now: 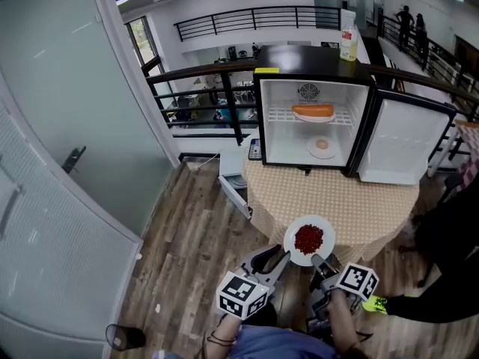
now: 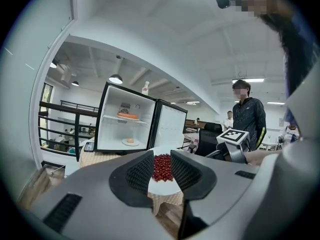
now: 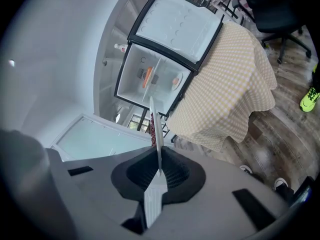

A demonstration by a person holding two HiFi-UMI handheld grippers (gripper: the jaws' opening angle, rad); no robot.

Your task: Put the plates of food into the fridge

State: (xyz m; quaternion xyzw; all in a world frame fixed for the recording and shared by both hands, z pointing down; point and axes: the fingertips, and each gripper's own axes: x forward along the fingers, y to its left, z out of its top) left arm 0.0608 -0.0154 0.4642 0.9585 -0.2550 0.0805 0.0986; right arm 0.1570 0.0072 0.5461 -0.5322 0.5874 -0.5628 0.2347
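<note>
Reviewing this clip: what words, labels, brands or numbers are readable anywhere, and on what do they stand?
No text can be read in any view.
Yellow sticker on the fridge top edge: too small to read.
Carton on top of the fridge: label blurred.
Marker cubes: square patterns only, no words.

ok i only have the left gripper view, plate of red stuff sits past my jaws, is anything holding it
Observer: Yes. The right gripper is shut on the plate at its near rim, which shows edge-on in the right gripper view.
Operator: is it on the table or in the air
Observer: In the head view it overlaps the near edge of the table. I cannot tell whether it rests there.
Operator: where am i relative to it
Observer: The head view puts the left gripper, jaws open, by the plate's left rim and short of the table's edge.
</note>
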